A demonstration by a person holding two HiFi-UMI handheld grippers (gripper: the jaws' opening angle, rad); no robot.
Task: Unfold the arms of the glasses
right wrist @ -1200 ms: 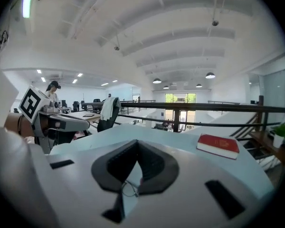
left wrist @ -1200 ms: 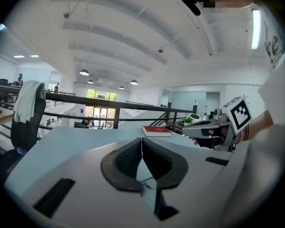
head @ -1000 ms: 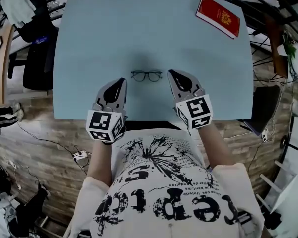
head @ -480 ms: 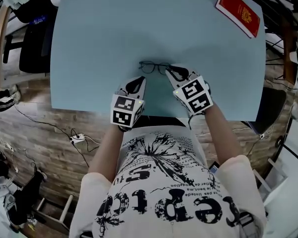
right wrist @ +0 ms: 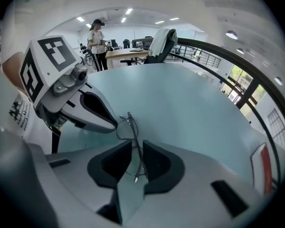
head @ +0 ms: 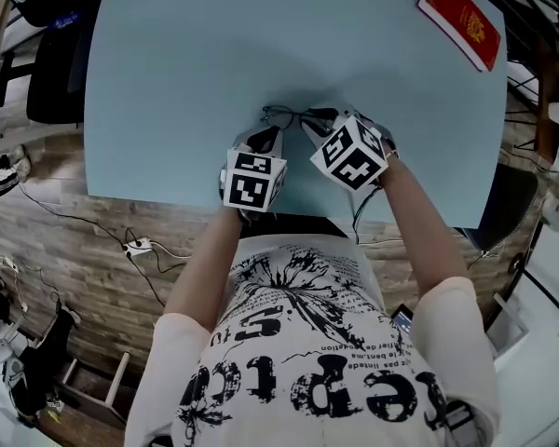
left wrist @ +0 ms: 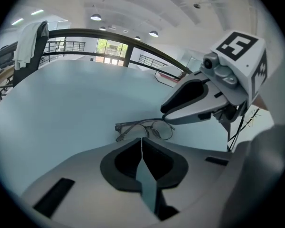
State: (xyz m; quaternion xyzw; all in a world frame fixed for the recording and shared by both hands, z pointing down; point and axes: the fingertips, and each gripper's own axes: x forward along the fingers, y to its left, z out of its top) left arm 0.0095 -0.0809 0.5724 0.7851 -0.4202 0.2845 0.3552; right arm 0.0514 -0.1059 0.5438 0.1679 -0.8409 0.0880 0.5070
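Dark thin-framed glasses [head: 281,116] lie folded on the light blue table [head: 196,54], near its front edge. My left gripper [head: 268,136] is shut and empty, its tips just short of the glasses [left wrist: 143,128] in the left gripper view. My right gripper [head: 314,121] comes in from the right over the frame's right end. Its jaws are opening. In the right gripper view the glasses [right wrist: 128,127] run through the gap between the pads of my right gripper [right wrist: 136,146], which do not press on them. The left gripper [right wrist: 92,109] shows beside them there.
A red booklet [head: 464,17] lies at the table's far right corner. A chair with clothes on it [head: 47,26] stands off the table's left side. A person [right wrist: 97,37] stands far off by a desk. Cables lie on the wood floor [head: 135,247].
Both grippers have come down and forward to the glasses. The right gripper's jaws have parted around the frame's right end. The left gripper stayed shut.
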